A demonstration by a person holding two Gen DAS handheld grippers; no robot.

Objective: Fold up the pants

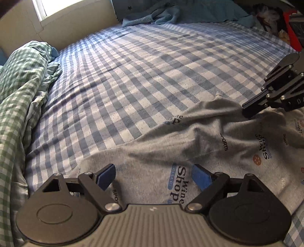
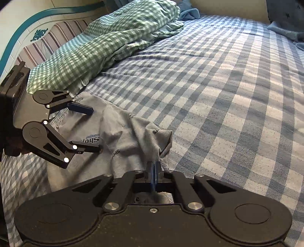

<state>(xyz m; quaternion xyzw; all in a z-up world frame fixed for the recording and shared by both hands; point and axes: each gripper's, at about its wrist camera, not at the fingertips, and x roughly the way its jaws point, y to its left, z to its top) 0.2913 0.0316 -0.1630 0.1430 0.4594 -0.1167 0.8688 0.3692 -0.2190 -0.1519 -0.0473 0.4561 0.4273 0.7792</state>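
Note:
Grey printed pants [image 1: 209, 144] lie rumpled on the blue checked bed sheet [image 1: 144, 76]. My left gripper [image 1: 153, 176] is open, its blue pads either side of the cloth near the "Wine Shop" print, empty. It also shows in the right wrist view [image 2: 96, 130], open above the pants [image 2: 117, 136]. My right gripper [image 2: 154, 165] is shut on a pinched fold of the grey pants and lifts it into a ridge. In the left wrist view the right gripper [image 1: 248, 110] shows at the right edge, its tip on the pants.
A green checked duvet [image 2: 106, 49] is bunched along one side of the bed [image 2: 228, 85]. Blue blankets [image 1: 171, 13] are heaped at the far end. A striped headboard [image 2: 47, 41] stands behind the duvet. A red object [image 1: 292, 34] is at the far right.

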